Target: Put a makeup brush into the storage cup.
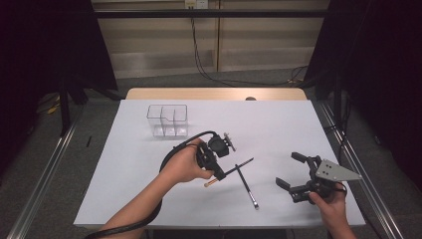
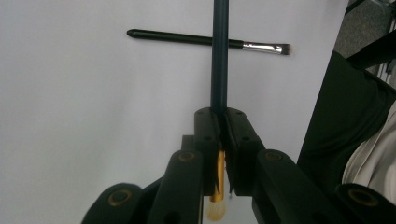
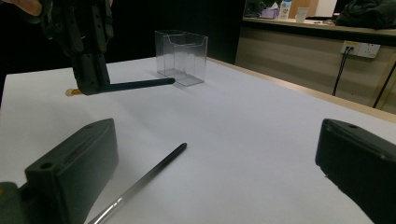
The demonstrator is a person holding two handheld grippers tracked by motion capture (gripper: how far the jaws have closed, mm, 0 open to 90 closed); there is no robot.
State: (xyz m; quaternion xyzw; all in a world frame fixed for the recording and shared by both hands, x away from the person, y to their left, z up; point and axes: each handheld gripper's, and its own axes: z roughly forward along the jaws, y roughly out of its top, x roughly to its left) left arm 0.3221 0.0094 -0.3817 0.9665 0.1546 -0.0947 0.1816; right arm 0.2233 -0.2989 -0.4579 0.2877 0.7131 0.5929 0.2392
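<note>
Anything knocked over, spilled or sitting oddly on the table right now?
Nothing stands out. The clear organizer stands upright near the far edge of the white table. The left claw is shut on a dark-handled makeup brush, held clear of the tabletop. A second brush lies flat. The right claw is open.

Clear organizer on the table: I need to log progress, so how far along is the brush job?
Nothing stands in the clear organizer yet. The left gripper is shut on one makeup brush, lifted off the table. The second brush lies untouched; the right gripper waits open.

Black hand-held gripper (image 1: 297, 178), grey triangular plate, brass-ringed pivots, black cable.
</note>
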